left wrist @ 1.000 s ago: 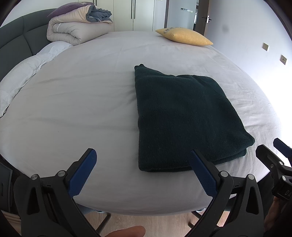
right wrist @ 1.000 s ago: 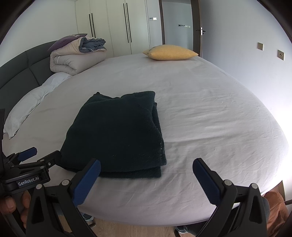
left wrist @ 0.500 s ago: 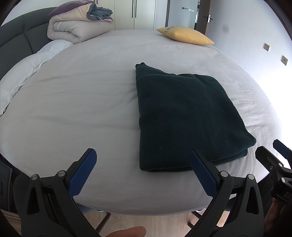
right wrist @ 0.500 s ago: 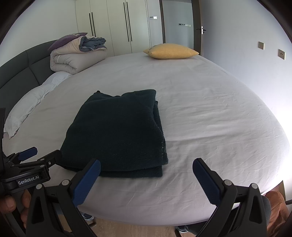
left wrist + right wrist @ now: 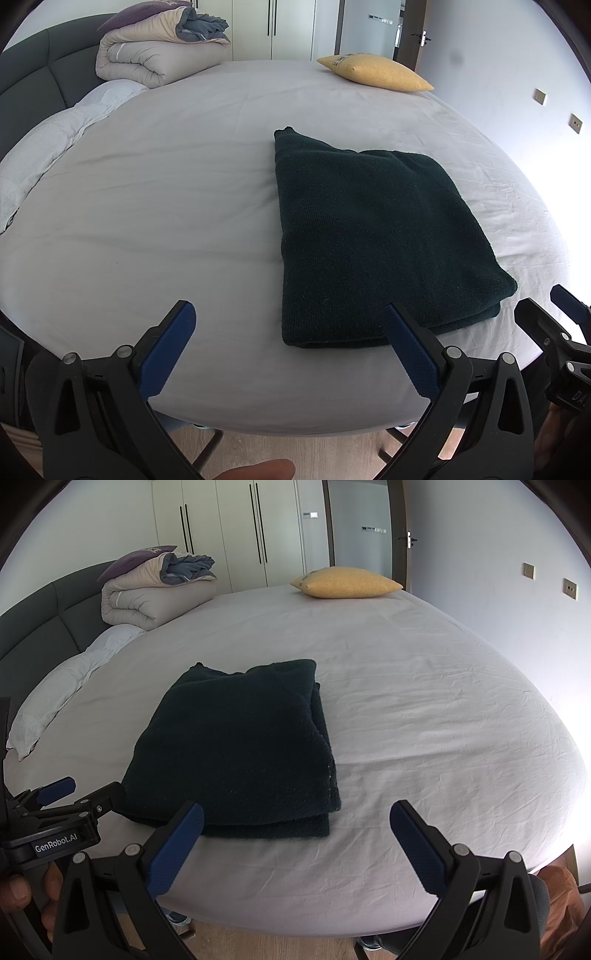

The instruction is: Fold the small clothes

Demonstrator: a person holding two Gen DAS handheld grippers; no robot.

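A dark green knitted garment [image 5: 369, 236] [image 5: 240, 746] lies folded into a thick rectangle on the grey bed sheet [image 5: 166, 206] [image 5: 424, 720], near the front edge. My left gripper [image 5: 291, 323] stands open above the bed's front edge, its right finger in front of the garment's near left corner and nothing between the fingers. My right gripper [image 5: 297, 819] is open too, just off the garment's near right corner, not touching it. Each gripper shows at the side of the other's view: the right gripper [image 5: 554, 310] and the left gripper [image 5: 81, 790].
A rolled duvet [image 5: 159, 55] [image 5: 155, 590] and a white pillow [image 5: 55, 140] lie at the back left by the dark headboard [image 5: 33, 92]. A yellow cushion [image 5: 376, 72] [image 5: 347, 582] sits at the far side. Wooden floor [image 5: 295, 454] shows below the bed edge.
Both views have drifted slightly, so the garment sits marginally nearer. The garment itself has not moved and both grippers stay open.
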